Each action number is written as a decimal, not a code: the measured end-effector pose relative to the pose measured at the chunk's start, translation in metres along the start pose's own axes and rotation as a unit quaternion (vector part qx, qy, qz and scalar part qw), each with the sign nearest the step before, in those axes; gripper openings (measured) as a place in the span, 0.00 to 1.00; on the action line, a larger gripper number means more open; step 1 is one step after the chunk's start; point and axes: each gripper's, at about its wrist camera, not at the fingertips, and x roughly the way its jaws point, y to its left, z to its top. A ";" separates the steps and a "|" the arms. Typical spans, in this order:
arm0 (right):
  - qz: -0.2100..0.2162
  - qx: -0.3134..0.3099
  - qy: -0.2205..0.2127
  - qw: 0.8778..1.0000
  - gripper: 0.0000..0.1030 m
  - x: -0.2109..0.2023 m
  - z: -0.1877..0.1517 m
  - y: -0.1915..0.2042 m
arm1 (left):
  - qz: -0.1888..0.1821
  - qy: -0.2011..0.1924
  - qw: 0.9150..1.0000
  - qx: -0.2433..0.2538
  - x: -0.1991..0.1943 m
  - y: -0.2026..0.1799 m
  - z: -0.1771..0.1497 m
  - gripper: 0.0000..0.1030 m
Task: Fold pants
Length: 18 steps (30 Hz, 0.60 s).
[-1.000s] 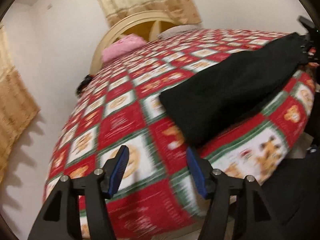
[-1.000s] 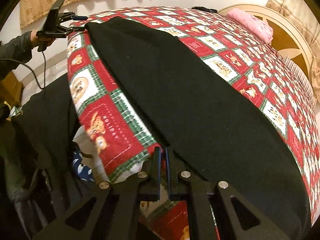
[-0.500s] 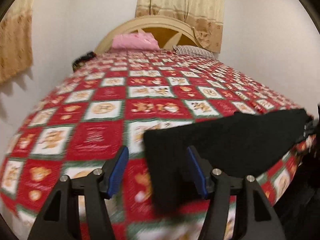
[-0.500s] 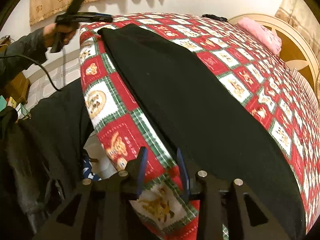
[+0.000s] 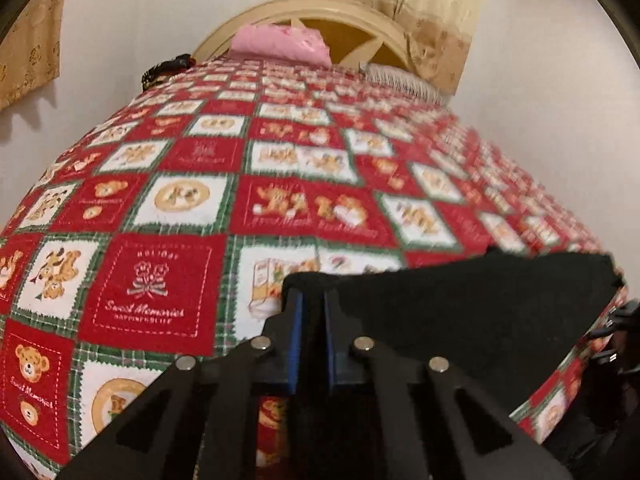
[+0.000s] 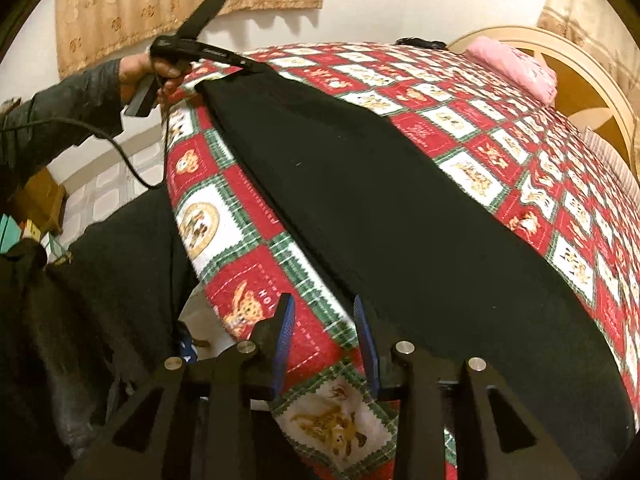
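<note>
Where left claw (image 5: 311, 300) pinches: pants (image 5: 460, 320) corner.

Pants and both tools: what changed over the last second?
The left tool swung over to the black pants and has just closed on their far-end corner. The right tool opened, letting go of its end. The pants stayed flat on the quilt.

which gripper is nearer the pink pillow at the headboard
Left. The left gripper, shut on the black pants, faces the pink pillow; the right gripper sits farther along the bed's edge.
</note>
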 end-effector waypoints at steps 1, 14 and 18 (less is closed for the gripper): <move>0.000 0.007 -0.004 1.000 0.31 0.000 0.000 -0.002 | -0.008 -0.012 1.000 -0.009 -0.005 0.002 0.003 0.10; -0.015 0.064 0.026 0.997 0.35 0.014 -0.011 -0.023 | 0.041 -0.005 0.999 0.019 0.026 0.014 -0.004 0.23; -0.014 0.079 0.012 0.997 0.35 0.003 -0.015 -0.029 | 0.105 -0.024 0.993 0.045 0.008 0.003 -0.004 0.42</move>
